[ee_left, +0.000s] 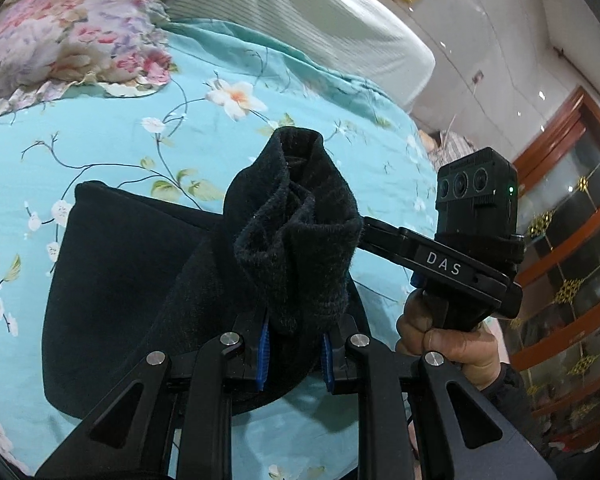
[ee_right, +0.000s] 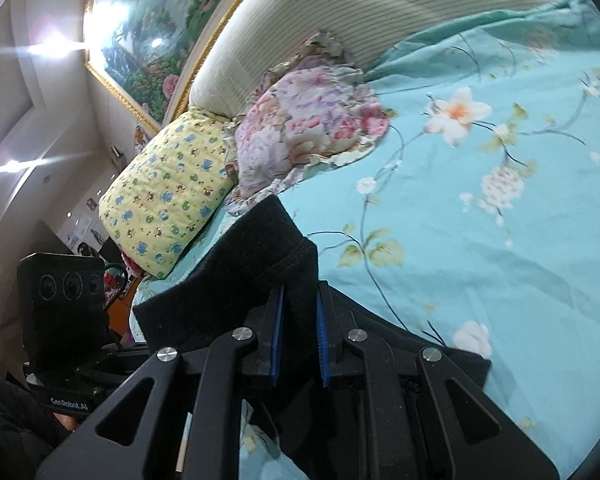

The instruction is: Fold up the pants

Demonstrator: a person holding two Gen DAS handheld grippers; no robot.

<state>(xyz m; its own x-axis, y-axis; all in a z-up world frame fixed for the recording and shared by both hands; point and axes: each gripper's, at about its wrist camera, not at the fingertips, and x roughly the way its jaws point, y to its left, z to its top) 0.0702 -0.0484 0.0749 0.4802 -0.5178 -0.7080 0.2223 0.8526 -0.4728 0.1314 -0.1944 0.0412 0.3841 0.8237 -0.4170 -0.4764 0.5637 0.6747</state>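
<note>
In L claw [ee_left: 294, 354]: pants [ee_left: 296, 240], hem hidden

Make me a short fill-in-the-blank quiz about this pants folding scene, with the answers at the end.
1. Both grippers are shut on the ____ pants.
2. The bedspread is turquoise with a ____ print.
3. The yellow pillow lies next to the ____ floral pillow.

Answers: black; flower; pink
</note>
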